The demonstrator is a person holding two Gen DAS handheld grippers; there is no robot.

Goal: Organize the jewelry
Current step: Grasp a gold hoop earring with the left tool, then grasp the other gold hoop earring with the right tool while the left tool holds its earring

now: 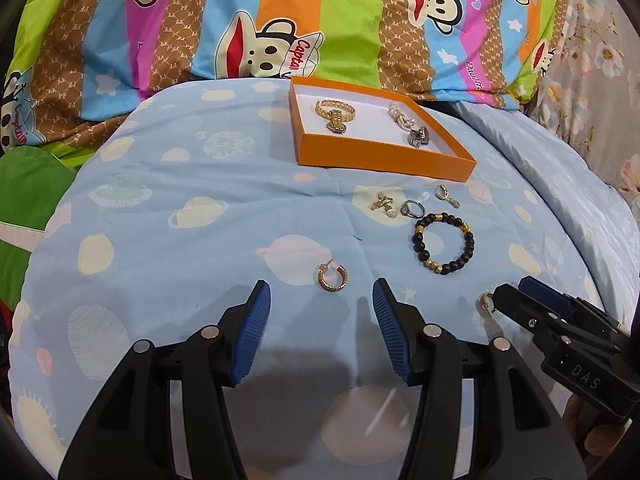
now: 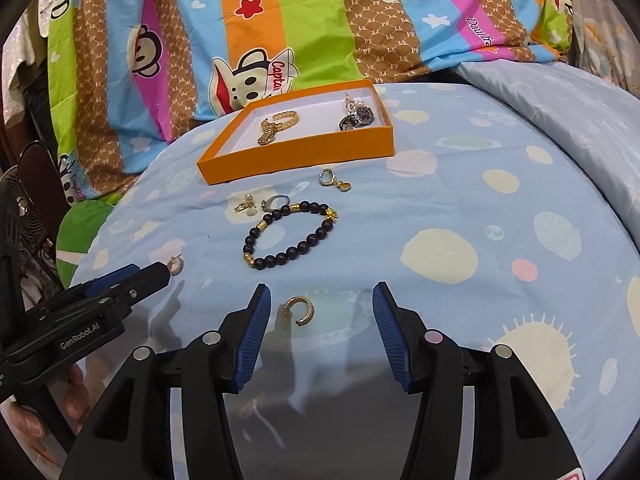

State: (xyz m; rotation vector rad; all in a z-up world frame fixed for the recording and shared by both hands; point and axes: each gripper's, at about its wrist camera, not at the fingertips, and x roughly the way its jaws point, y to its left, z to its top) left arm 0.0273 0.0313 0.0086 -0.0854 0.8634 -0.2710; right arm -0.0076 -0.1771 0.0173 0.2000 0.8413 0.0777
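Left wrist view: we poise our left gripper (image 1: 320, 300), half open and empty, around one gold hoop earring (image 1: 332, 278). Our right gripper (image 2: 320, 304), likewise empty, brackets its twin (image 2: 299, 311). Both lie well short of the orange tray (image 1: 384, 156), with the beaded bracelet (image 2: 290, 236) between and open bedspread (image 2: 460, 208) beside.

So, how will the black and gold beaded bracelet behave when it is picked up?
The black and gold beaded bracelet probably sags: it is separate round beads. The beads may slip between flat pads. It looks light.
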